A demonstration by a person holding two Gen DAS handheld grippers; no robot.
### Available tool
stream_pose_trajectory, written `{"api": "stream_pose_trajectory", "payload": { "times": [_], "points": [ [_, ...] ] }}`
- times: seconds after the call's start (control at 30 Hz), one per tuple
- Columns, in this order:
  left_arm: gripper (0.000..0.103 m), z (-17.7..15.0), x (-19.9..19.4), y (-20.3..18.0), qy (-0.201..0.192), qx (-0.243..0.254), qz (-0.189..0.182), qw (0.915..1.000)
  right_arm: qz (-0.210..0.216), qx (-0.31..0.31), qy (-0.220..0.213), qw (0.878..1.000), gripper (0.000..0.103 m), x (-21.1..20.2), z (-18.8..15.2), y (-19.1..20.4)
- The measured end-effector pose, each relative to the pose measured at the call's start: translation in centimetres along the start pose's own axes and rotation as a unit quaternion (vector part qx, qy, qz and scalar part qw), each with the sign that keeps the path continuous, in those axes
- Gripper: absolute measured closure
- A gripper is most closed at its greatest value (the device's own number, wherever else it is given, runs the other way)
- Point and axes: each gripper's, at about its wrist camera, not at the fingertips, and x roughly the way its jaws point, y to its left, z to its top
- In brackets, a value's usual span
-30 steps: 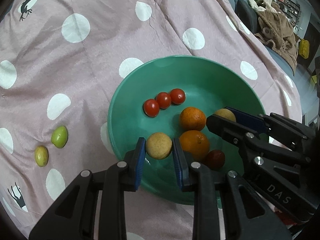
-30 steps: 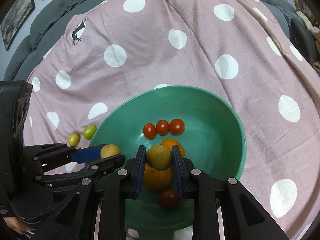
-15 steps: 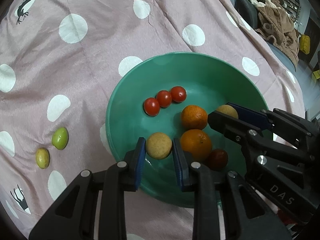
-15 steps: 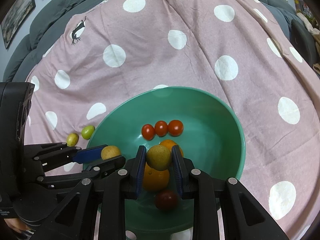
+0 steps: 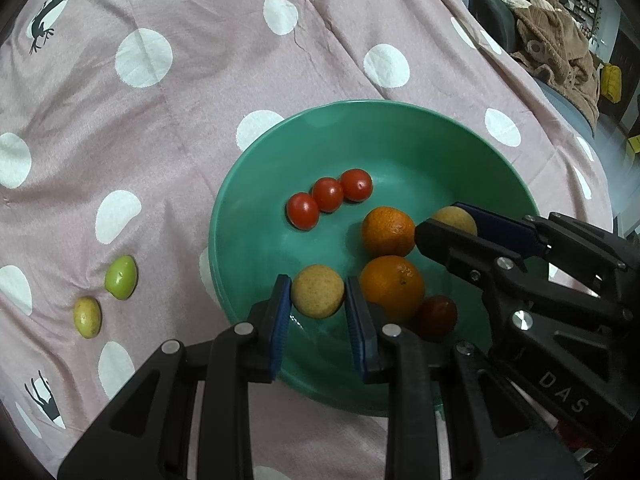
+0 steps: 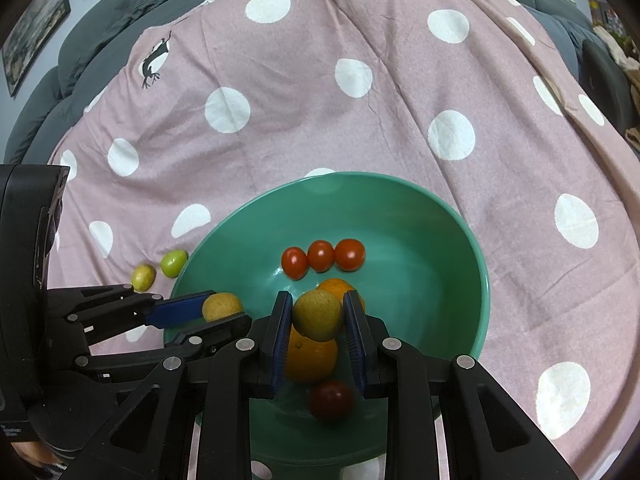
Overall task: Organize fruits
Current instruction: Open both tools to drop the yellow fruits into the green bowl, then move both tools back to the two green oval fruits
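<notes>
Gripping a tan fruit (image 5: 317,297) apiece over the bowl (image 5: 400,116), both tools should lower close to the floor before opening, clear of the oranges (image 5: 391,285) and tomatoes (image 5: 328,194).

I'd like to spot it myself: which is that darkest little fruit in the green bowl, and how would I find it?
Start at the green bowl on the dotted pink cloth. Go to its near side, below the two oranges. The dark red fruit lies alone there, duller and deeper in colour than the three bright red tomatoes lined up farther back.

bowl (image 5: 400,128) teal | cloth (image 5: 200,80) pink, white dots | tomatoes (image 5: 328,194) red
</notes>
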Motion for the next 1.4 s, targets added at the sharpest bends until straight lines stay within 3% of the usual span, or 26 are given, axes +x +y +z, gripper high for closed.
{"api": "stream_pose_trajectory", "payload": {
  "times": [0.33, 0.4, 0.67, 0.8, 0.87, 1.03, 1.13, 1.27, 1.4],
  "points": [
    [0.075, 0.0, 0.0, 0.0, 0.001, -0.004, 0.001, 1.0, -0.005, 0.006, 0.001, 1.0, 0.076, 0.1, 0.1, -0.1],
    [0.066, -0.1, -0.1, 0.0, -0.001, -0.005, 0.0, 1.0, -0.008, 0.012, 0.001, 1.0, 0.075, 0.0, 0.1, -0.3],
    [0.049, -0.4, -1.7, -0.2, -0.013, -0.017, -0.002, 0.9998, -0.005, 0.038, 0.002, 0.999, 0.067, -1.0, 0.0, -1.1],
    [0.03, -1.1, -3.8, 0.1, -0.03, -0.032, 0.0, 0.999, 0.0, 0.04, -0.027, 0.999, 0.063, -3.4, -0.1, -1.0],
    [0.026, -1.7, -4.9, 0.4, -0.039, -0.04, 0.008, 0.9984, 0.008, 0.042, -0.035, 0.998, 0.059, -4.3, -0.3, -1.0],
    [0.015, -6.0, -7.3, 2.1, -0.038, -0.082, 0.018, 0.9958, 0.037, 0.038, -0.038, 0.998, 0.058, -6.2, -1.7, -0.1],
    [0.014, -10.3, -7.8, 3.9, -0.006, -0.119, 0.026, 0.9925, 0.055, 0.025, -0.044, 0.997, 0.058, -7.5, -3.4, 0.9],
    [0.014, -16.3, -8.7, 7.2, 0.03, -0.192, 0.024, 0.9807, 0.072, -0.009, -0.031, 0.997, 0.058, -8.1, -5.6, 2.8],
    [0.014, -20.2, -10.1, 9.5, 0.035, -0.241, 0.037, 0.9693, 0.09, -0.039, 0.005, 0.995, 0.058, -7.4, -6.9, 5.7]
  ]
}}
